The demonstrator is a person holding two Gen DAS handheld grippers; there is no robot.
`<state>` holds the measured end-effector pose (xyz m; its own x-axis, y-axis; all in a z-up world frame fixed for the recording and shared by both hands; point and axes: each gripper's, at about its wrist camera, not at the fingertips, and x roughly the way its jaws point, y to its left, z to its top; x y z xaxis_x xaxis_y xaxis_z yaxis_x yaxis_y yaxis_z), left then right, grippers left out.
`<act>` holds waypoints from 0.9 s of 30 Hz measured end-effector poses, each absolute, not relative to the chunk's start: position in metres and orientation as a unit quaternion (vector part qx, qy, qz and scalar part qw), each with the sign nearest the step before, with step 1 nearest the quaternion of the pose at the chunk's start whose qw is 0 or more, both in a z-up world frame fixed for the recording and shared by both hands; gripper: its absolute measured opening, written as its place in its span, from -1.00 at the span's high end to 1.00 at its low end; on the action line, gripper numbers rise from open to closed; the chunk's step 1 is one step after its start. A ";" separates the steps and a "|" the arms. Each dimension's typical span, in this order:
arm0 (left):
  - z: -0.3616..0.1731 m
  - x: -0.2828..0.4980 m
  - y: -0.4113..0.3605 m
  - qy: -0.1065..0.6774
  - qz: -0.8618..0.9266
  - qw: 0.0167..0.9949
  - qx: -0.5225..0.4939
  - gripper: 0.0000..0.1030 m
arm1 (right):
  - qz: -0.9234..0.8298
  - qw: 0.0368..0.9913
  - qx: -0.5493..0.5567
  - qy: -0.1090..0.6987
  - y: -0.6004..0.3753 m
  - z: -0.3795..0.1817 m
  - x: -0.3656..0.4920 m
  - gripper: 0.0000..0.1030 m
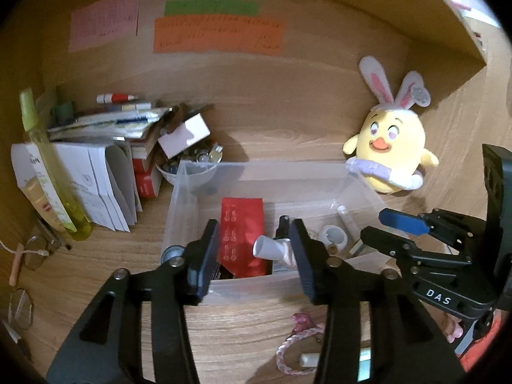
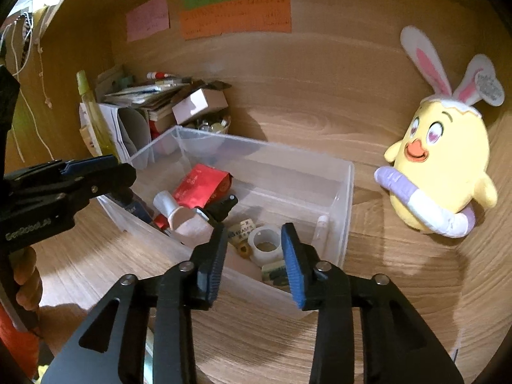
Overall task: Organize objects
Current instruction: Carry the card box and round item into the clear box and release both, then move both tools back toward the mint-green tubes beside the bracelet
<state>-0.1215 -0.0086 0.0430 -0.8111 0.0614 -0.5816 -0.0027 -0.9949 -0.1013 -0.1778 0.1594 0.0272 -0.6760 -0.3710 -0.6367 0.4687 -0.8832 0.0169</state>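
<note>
A clear plastic bin [image 1: 188,188] [image 2: 347,192] stands on the wooden desk. It holds a red packet [image 1: 243,230] [image 2: 200,185], a white-capped tube [image 1: 272,248] [image 2: 179,214], a black spray cap [image 2: 224,206], a white tape ring [image 1: 334,235] [image 2: 265,243] and small items. My left gripper [image 1: 256,256] is open and empty over the bin's near wall. My right gripper [image 2: 254,252] is open and empty over the bin's right end; it also shows in the left wrist view [image 1: 384,227].
A yellow chick plush [image 1: 393,147] [image 2: 444,166] leans on the back wall at right. Stacked papers, boxes and a yellow-green bottle [image 1: 51,166] [image 2: 92,112] crowd the left. A pink braided cord [image 1: 297,342] and glasses [image 1: 28,252] lie on the desk front.
</note>
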 end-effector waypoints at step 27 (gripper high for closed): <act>0.016 -0.065 -0.009 -0.022 0.941 0.012 -0.336 -0.66 | -0.899 0.260 0.329 0.124 0.164 0.009 -0.106 -0.25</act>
<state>-0.0652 -0.0088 0.0156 -0.7735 0.0375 -0.6327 -0.0084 -0.9988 -0.0490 -0.1056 0.1645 0.0085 -0.6479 -0.3865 -0.6564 0.5503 -0.8333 -0.0525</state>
